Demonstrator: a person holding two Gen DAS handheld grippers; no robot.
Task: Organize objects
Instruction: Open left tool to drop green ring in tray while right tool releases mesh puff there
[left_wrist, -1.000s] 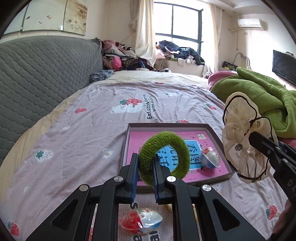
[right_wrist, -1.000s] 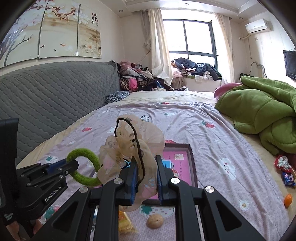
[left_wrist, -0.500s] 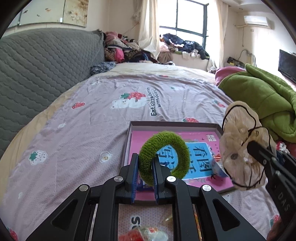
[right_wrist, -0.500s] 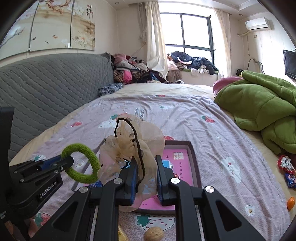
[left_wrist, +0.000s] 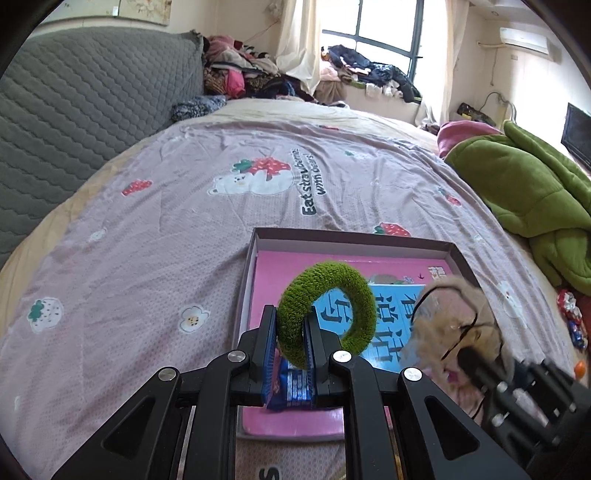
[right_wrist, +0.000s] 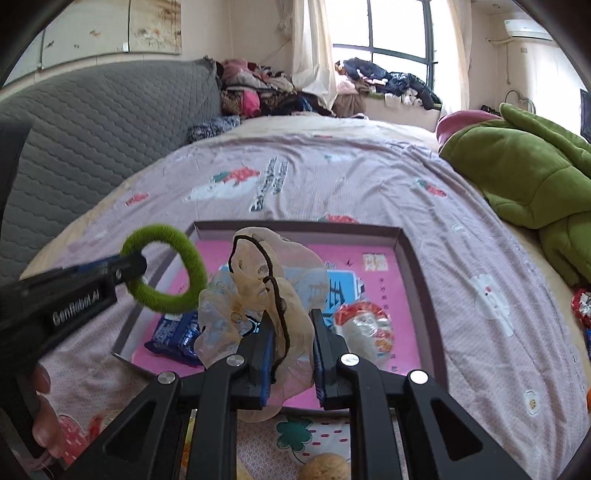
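My left gripper is shut on a fuzzy green hair tie and holds it above the near left part of a shallow box with a pink bottom. My right gripper is shut on a sheer beige scrunchie with a dark cord, held over the box. The left gripper and green tie also show at the left of the right wrist view. The scrunchie shows blurred at the right of the left wrist view. A blue snack packet and a red-and-white wrapped sweet lie in the box.
The box lies on a pink strawberry-print bedsheet. A green blanket is heaped at the right. A grey quilted headboard runs along the left. A walnut lies near the front edge. Small sweets lie at the right.
Both grippers have moved forward and down over the box with their hair ties. The box now fills more of both views. The right gripper has swung closer to the left one.
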